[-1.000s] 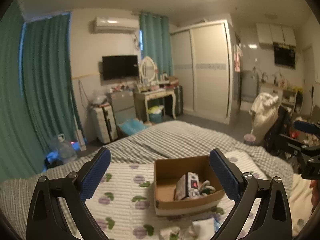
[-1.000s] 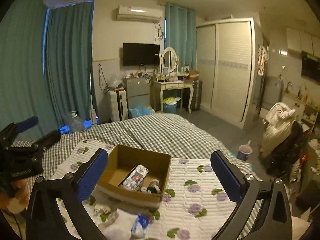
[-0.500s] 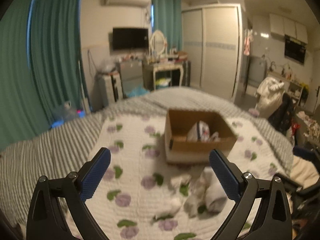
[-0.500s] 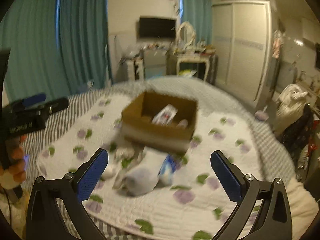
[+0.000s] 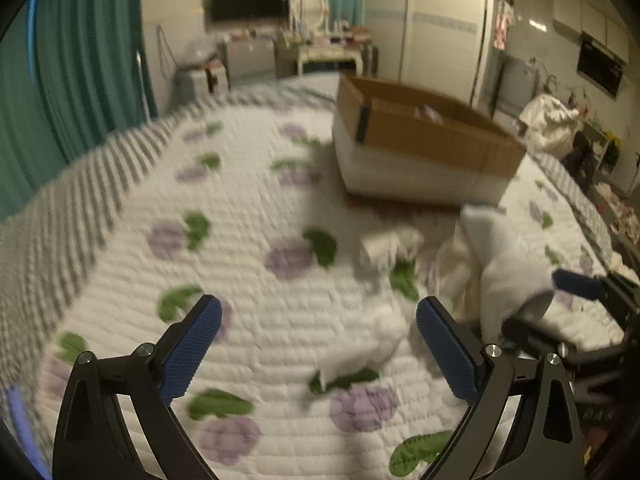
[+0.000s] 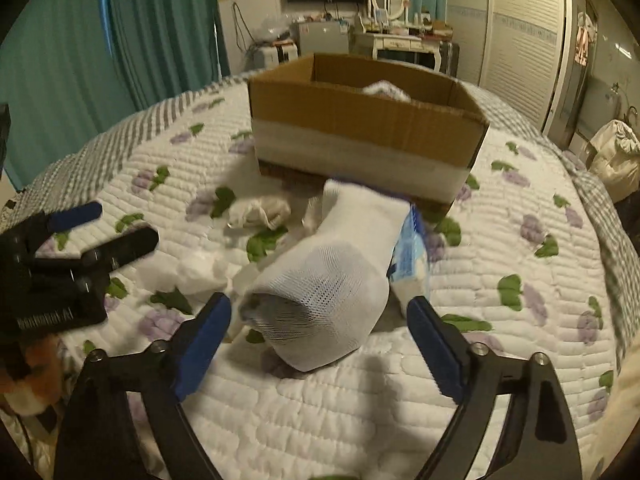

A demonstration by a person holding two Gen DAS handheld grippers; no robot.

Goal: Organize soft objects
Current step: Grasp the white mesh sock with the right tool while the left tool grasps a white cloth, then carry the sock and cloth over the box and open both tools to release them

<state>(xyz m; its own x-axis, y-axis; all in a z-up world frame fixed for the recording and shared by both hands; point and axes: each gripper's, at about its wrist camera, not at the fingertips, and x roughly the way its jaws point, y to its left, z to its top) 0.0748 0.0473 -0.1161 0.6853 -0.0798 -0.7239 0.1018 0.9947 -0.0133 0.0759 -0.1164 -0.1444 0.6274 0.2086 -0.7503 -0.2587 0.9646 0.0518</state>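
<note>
Right claw lined up on the white sock, ready to close.

To do this well, the right claw (image 6: pixel 318 326) should probably ease forward so both pads straddle the bunched toe of the white sock (image 6: pixel 332 276), then pinch the fabric only, clear of the blue packet (image 6: pixel 412 256) touching its right side, before lifting it to the cardboard box (image 6: pixel 368 120) just beyond. That claw stands wide open, holding nothing, the sock's near end between its tips. The left claw (image 5: pixel 318 330) hovers open and empty over the quilted bed (image 5: pixel 248 240), a small white scrap (image 5: pixel 380 340) between its tips.
</note>
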